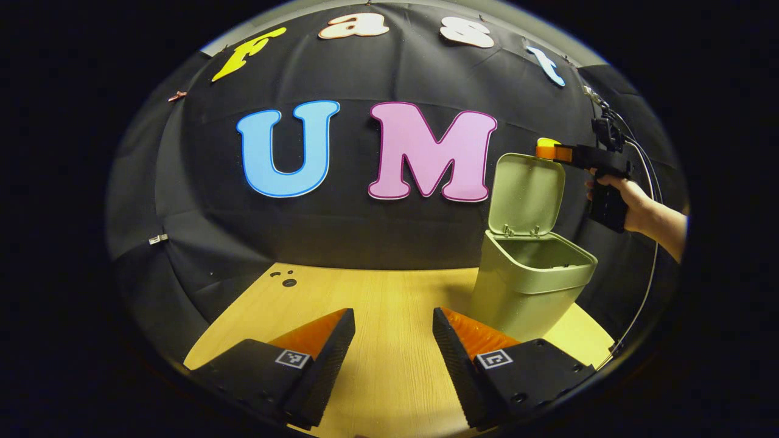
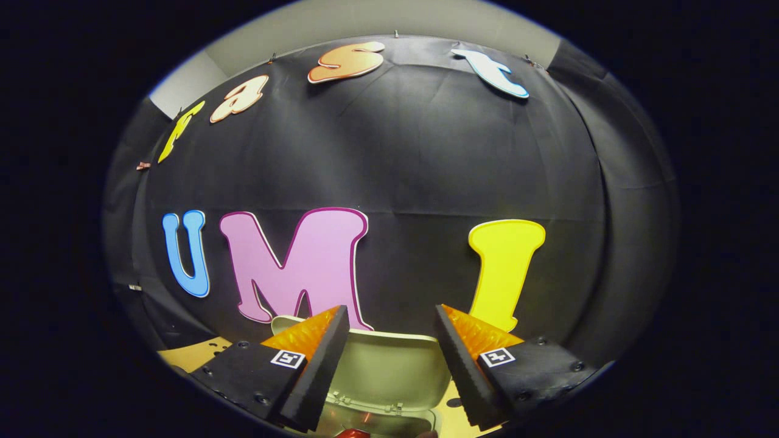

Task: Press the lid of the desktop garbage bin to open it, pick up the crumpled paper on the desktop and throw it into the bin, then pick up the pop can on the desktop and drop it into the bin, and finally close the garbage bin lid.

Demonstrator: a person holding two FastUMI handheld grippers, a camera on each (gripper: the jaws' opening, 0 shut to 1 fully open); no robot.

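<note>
The green garbage bin (image 1: 523,298) stands on the right of the wooden table, its lid (image 1: 527,194) swung up and upright. In the left gripper view, the right gripper (image 1: 548,149), held by a hand (image 1: 636,204), has its tip at the lid's top edge. My left gripper (image 1: 392,322) hangs open low over the table, left of the bin, with nothing between its fingers. In the right gripper view, the right gripper (image 2: 392,319) stands open above the raised lid (image 2: 389,371). A small red thing (image 2: 354,433) shows inside the bin opening at the bottom edge.
The wooden table (image 1: 377,292) has a few small holes (image 1: 287,281) at its far left. The black cloth wall rises right behind the table and bin. A thin cable (image 1: 645,292) hangs down on the right from the far gripper.
</note>
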